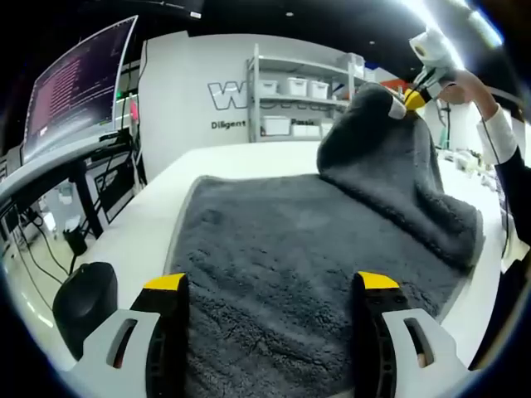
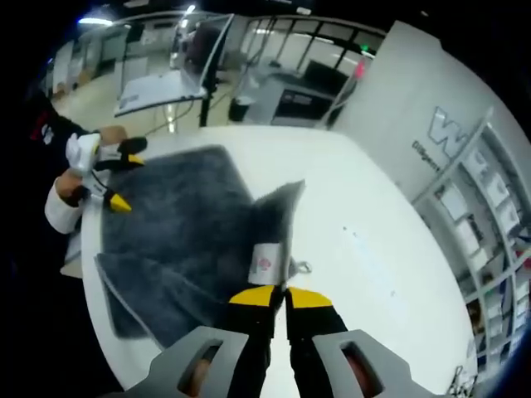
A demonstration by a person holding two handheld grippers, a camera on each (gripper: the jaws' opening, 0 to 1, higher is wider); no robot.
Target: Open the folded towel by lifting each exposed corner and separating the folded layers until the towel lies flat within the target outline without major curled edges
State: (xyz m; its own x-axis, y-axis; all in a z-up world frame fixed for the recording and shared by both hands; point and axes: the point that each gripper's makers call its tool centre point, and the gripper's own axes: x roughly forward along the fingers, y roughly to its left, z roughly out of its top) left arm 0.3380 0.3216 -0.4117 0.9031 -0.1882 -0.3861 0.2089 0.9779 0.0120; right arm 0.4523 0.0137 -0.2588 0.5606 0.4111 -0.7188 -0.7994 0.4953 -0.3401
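A dark grey fluffy towel [image 1: 282, 249] lies on the white table [image 1: 241, 162]. My left gripper [image 1: 272, 282] is open, its two yellow-tipped jaws standing wide apart over the towel's near edge. At the upper right, my right gripper [image 1: 419, 87] holds one towel corner lifted high, so a flap hangs down from it. In the right gripper view my right gripper [image 2: 284, 297] is shut on that raised corner, just below a white label [image 2: 264, 264]. The rest of the towel [image 2: 178, 215] spreads below, and the left gripper [image 2: 124, 181] is open at its far edge in a person's hand.
A curved monitor [image 1: 79, 83] stands on a desk at the left, with a black rounded object [image 1: 87, 298] below it. Shelving with white bins [image 1: 299, 91] lines the far wall. Bare white table [image 2: 357, 224] extends to the right of the towel.
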